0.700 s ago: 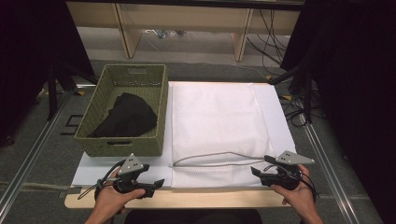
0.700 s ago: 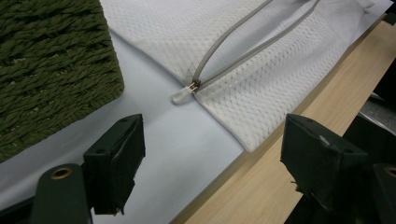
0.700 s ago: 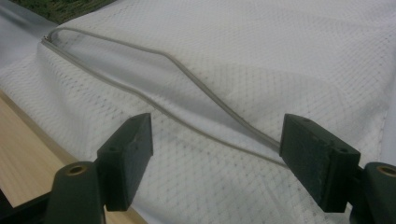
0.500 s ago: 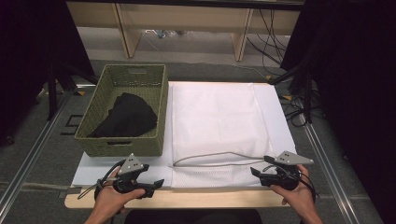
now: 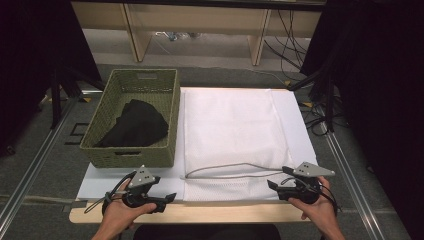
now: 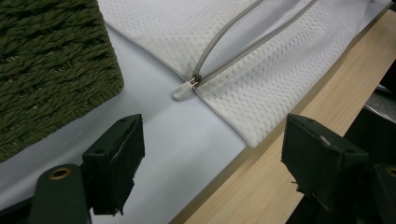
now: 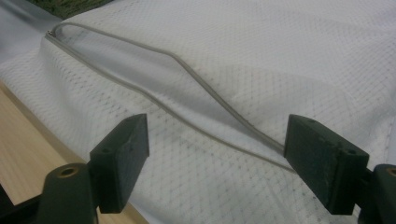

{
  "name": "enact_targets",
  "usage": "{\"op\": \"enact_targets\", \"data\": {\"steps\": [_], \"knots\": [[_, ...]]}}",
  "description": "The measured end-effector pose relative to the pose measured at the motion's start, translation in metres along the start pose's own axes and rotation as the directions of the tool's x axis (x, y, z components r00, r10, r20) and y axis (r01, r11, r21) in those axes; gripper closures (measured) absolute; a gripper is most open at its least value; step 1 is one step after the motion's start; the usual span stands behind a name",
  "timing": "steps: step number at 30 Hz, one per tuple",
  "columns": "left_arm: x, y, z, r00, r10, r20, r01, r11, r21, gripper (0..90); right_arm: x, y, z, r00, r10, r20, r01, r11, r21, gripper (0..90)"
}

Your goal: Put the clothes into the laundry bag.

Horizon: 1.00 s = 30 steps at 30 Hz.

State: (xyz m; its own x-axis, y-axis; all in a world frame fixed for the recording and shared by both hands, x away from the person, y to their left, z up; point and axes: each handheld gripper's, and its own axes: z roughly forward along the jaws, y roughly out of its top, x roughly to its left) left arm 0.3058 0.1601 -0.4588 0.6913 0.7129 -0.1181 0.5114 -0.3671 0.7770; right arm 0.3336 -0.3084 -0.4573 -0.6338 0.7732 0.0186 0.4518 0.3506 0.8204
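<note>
Wooden desk (image 5: 225, 214) with a white sheet (image 5: 295, 112) covering most of the top; bare wood strip along the near edge. White mesh laundry bag (image 5: 230, 125) lies flat on the sheet, centre to right, its near edge close to the wood strip. Grey zipper (image 5: 227, 170) runs across the bag's near part and is unzipped, the two sides bowed apart into a long gap. Zipper pull (image 6: 184, 90) sits at the bag's left end, lying on the white sheet just beside the basket corner; pale rubbery tab, small metal slider.

Green woven basket (image 5: 132, 152) stands at the left of the bag, touching or just beside its left edge. Black cloth (image 5: 132, 125) is crumpled inside the basket, toward the near half.

Left gripper (image 5: 167, 199) held in the left hand (image 5: 120, 212) at the near left of the desk, below the basket, pointing right toward the bag's corner. Jaws wide apart, nothing between them; in the left gripper view they frame the zipper pull and bag corner from a short way off, no contact.

Right gripper (image 5: 274, 186) held in the right hand (image 5: 320, 207) at the near right, pointing left over the bag's near right corner. Jaws also spread wide and empty; the right gripper view looks along the open zipper, mesh right under the jaws, can't tell if they touch the fabric.

Cables (image 5: 290, 27) on the floor beyond the desk.
</note>
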Motion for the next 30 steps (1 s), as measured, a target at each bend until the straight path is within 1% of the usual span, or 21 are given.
{"op": "enact_targets", "data": {"steps": [1,3,4,6,7,8,9,10,13,14,15,19,21,22,23,24,25,26,28,29,30], "knots": [[0.0,0.0,0.0,1.0,0.009,-0.002,-0.009,1.0,0.001,21.0,0.001,0.0,0.001,1.0,0.002,-0.003,-0.002,1.0,0.0,22.7],[-0.001,0.0,0.001,1.0,0.0,-0.01,0.0,1.0,-0.003,21.1,0.002,0.001,0.001,0.9999,0.002,-0.014,-0.002,1.0,0.007,22.3],[-0.001,0.001,0.001,1.0,0.002,-0.009,-0.002,1.0,-0.006,21.1,0.002,0.002,0.002,0.9998,-0.02,-0.004,0.02,1.0,0.001,22.2],[-0.001,0.001,0.001,1.0,-0.001,-0.008,0.001,1.0,-0.005,21.1,0.003,0.003,0.003,0.9999,-0.013,0.002,0.013,1.0,0.005,22.0],[0.0,0.002,0.001,1.0,0.003,-0.008,-0.003,1.0,-0.003,21.1,0.001,0.004,0.004,0.9996,-0.029,-0.003,0.029,1.0,0.007,21.9],[0.0,0.002,0.001,1.0,0.003,-0.008,-0.003,1.0,-0.003,21.1,0.002,0.005,0.005,0.9999,-0.015,0.001,0.015,1.0,0.009,21.9],[0.0,0.002,0.001,0.9999,0.004,-0.01,-0.004,1.0,-0.002,21.1,0.0,0.006,0.007,0.9992,-0.039,0.0,0.039,0.999,0.004,22.1],[-0.001,0.002,0.001,0.9999,0.002,-0.014,-0.002,1.0,-0.005,21.1,0.001,0.007,0.008,0.9995,-0.03,-0.002,0.03,1.0,0.007,22.2],[-0.001,0.002,0.001,0.9999,0.006,-0.012,-0.006,1.0,-0.004,21.0,0.0,0.01,0.012,0.9985,-0.055,0.002,0.055,0.998,0.011,23.4],[-0.001,0.002,0.001,0.9999,0.006,-0.01,-0.006,1.0,-0.006,21.0,-0.001,0.011,0.013,0.9967,-0.08,0.007,0.08,0.997,0.005,23.5],[-0.001,0.002,0.001,0.9999,0.006,-0.009,-0.006,1.0,-0.005,21.1,0.0,0.013,0.012,0.9983,-0.058,0.011,0.057,0.998,0.015,23.5],[0.0,0.002,0.002,0.9999,0.016,-0.001,-0.016,0.9999,0.0,21.1,0.001,0.018,0.016,0.9967,-0.081,-0.004,0.081,0.997,0.001,22.8],[-0.001,0.002,0.002,0.9999,0.014,-0.001,-0.014,0.9999,-0.003,21.0,0.004,0.021,0.02,0.9939,-0.109,-0.018,0.109,0.994,0.003,22.7],[-0.001,0.002,0.003,0.9999,0.013,0.0,-0.013,0.9999,-0.005,21.0,0.006,0.022,0.021,0.9939,-0.107,-0.027,0.107,0.994,0.009,22.9],[-0.001,0.003,0.003,0.9999,0.013,0.003,-0.013,0.9999,-0.002,21.1,0.007,0.023,0.023,0.9921,-0.124,-0.02,0.124,0.992,0.014,24.1],[-0.002,0.003,0.002,0.9998,0.018,-0.009,-0.018,0.9998,-0.001,21.1,0.009,0.023,0.025,0.9918,-0.124,-0.031,0.125,0.992,0.025,24.7],[-0.003,0.003,0.003,0.9999,0.006,-0.009,-0.006,0.9999,-0.008,21.1,0.009,0.024,0.028,0.9882,-0.152,-0.023,0.152,0.988,0.035,24.8],[-0.004,0.003,0.003,1.0,-0.002,-0.002,0.002,0.9997,-0.023,21.1,0.01,0.024,0.029,0.988,-0.153,-0.021,0.154,0.987,0.041,24.9],[-0.004,0.002,0.003,1.0,0.0,0.0,0.0,0.9998,-0.022,21.1,0.011,0.026,0.034,0.9865,-0.163,-0.019,0.163,0.985,0.054,26.5],[-0.002,0.003,0.002,0.9999,0.016,-0.005,-0.016,0.9999,-0.002,21.1,0.011,0.028,0.037,0.9831,-0.182,-0.016,0.183,0.982,0.054,27.3],[-0.002,0.002,0.002,0.9999,0.011,-0.005,-0.011,0.9999,-0.006,21.1,0.012,0.029,0.039,0.9815,-0.191,-0.01,0.191,0.98,0.063,27.9]]}}
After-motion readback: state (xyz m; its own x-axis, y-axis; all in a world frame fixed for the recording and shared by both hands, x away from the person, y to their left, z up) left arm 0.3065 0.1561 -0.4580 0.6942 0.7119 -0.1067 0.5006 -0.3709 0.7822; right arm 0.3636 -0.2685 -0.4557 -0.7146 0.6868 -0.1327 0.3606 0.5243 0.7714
